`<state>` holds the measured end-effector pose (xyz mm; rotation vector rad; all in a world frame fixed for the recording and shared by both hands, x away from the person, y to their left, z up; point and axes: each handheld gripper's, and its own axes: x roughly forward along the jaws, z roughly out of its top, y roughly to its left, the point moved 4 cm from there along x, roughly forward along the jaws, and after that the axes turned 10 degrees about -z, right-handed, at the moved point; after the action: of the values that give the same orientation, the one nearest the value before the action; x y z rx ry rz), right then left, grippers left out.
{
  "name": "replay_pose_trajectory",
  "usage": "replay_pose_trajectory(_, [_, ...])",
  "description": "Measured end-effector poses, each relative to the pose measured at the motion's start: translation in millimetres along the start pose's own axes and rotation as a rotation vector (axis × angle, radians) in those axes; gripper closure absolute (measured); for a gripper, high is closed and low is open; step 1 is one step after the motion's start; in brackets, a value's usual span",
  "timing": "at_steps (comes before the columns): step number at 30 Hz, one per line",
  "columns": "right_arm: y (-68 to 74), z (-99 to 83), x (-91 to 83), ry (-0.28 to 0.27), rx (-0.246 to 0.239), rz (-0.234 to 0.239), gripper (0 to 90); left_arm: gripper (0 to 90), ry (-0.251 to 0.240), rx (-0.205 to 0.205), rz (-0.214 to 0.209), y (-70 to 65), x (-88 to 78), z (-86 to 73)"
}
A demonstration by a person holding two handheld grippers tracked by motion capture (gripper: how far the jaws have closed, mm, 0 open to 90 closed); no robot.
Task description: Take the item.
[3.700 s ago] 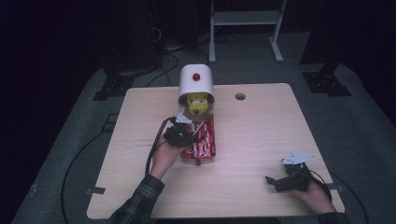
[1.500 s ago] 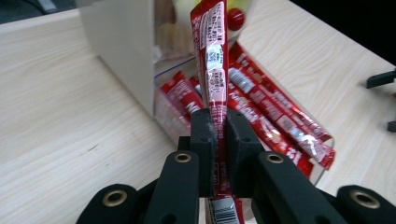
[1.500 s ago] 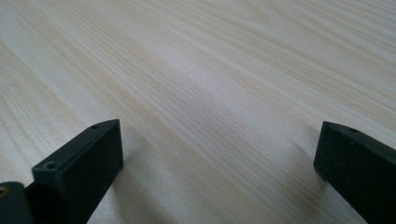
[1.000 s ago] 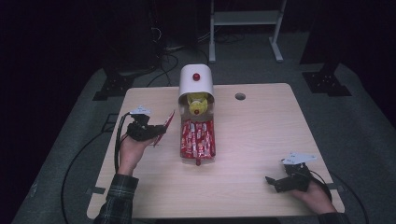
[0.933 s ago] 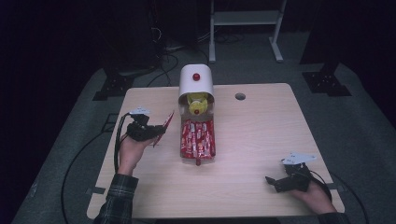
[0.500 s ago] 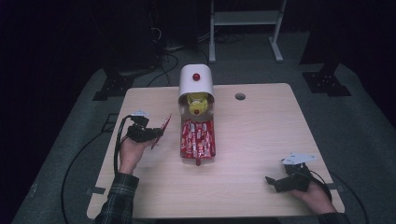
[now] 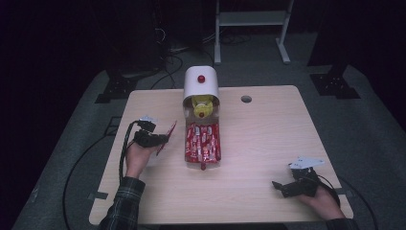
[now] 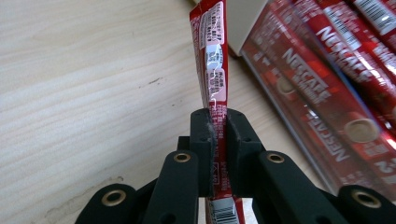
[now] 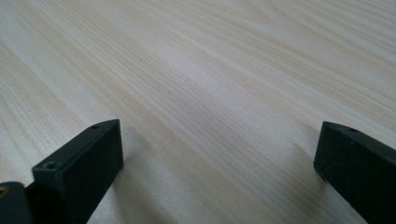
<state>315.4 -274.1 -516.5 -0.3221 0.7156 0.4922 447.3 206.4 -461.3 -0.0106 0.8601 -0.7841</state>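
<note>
Left claw (image 7: 160, 139) clamped on a thin red foil coffee stick (image 8: 212, 70), held edge-up just left of the clear tray of red coffee sticks (image 7: 203, 142), low over the pale wooden desk (image 7: 258, 134). Left forearm in a plaid sleeve (image 7: 125, 201) angled up from the desk's near edge, hand under the claw body. Right claw (image 7: 279, 186) resting well right of the tray near the front corner, jaws spread wide on bare wood, palm cupped behind.

Left tool (image 7: 163, 140) clamped shut, pointing right; right tool (image 7: 280, 187) resting with jaws wide apart
</note>
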Motion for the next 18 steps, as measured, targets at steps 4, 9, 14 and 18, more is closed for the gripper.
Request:
replay_pose_trajectory(4, [0.0, 0.0, 0.0, 0.0, 0.0, 0.0, 0.3, 82.6, 0.021, -0.004, 0.007, 3.1, 5.4, -3.2])
replay_pose_trajectory(9, [0.0, 0.0, 0.0, -0.002, -0.001, 0.0, 0.3, 82.6, 0.039, -0.01, 0.013, 5.6, 9.9, -5.8])
replay_pose_trajectory(14, [0.0, 0.0, 0.1, -0.001, -0.001, 0.0, 0.3, 82.5, 0.055, -0.019, 0.022, 9.2, 14.0, -9.0])
replay_pose_trajectory(18, [0.0, 0.0, 0.0, -0.001, -0.001, 0.0, 0.3, 82.4, 0.066, -0.019, 0.025, 9.9, 16.7, -10.5])
